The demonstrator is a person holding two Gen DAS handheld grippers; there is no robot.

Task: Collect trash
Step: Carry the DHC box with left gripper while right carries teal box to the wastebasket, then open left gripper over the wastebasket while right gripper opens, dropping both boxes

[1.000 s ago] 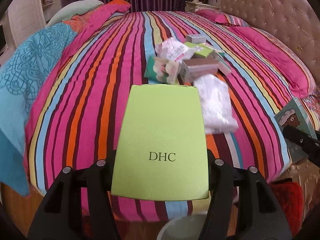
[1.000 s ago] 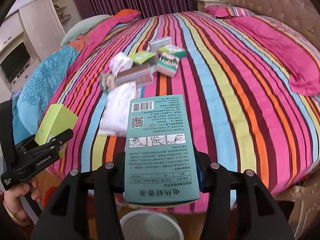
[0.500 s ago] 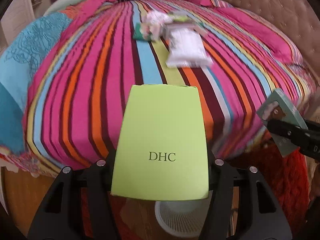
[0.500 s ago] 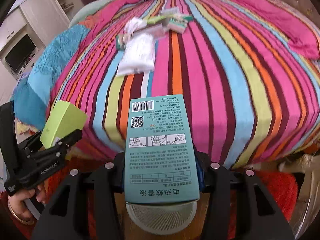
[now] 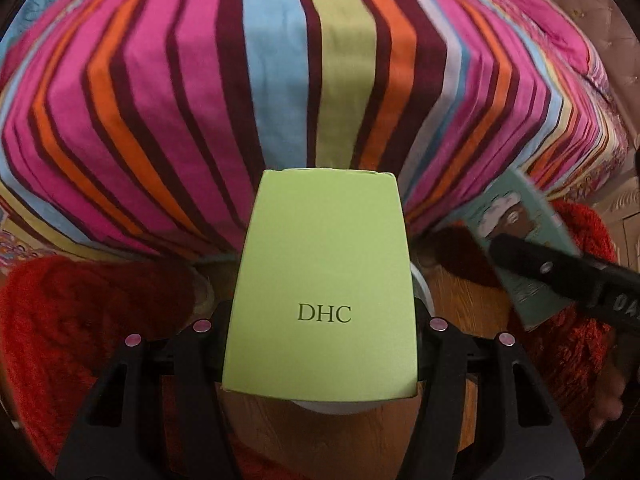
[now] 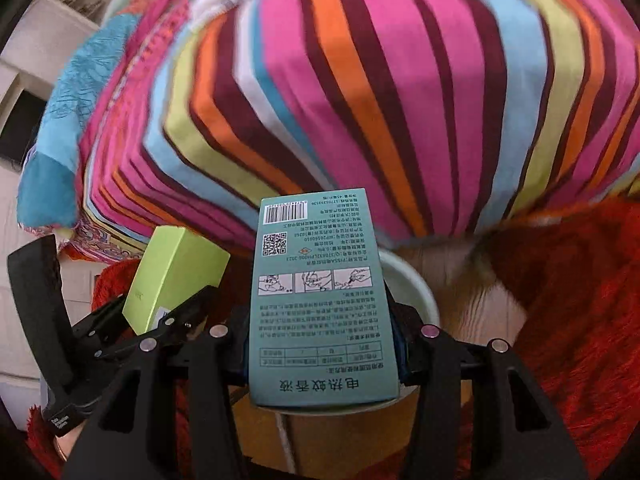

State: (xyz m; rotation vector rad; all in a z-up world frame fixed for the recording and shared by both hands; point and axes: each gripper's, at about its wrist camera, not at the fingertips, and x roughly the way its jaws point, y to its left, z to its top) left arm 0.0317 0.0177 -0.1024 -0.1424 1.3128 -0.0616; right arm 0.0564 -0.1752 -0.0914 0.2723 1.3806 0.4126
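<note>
Only right view shows teal box [image 6: 324, 304] barcode — left, its picture.

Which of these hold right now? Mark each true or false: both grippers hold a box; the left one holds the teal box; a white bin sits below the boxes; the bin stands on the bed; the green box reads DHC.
1. Both grippers hold a box. True: the left gripper and the right gripper are each shut on one.
2. The left gripper holds the teal box. False: it holds the green box; the teal box is in the right gripper.
3. A white bin sits below the boxes. True.
4. The bin stands on the bed. False: it stands on the wooden floor, beside the striped bed.
5. The green box reads DHC. True.
</note>
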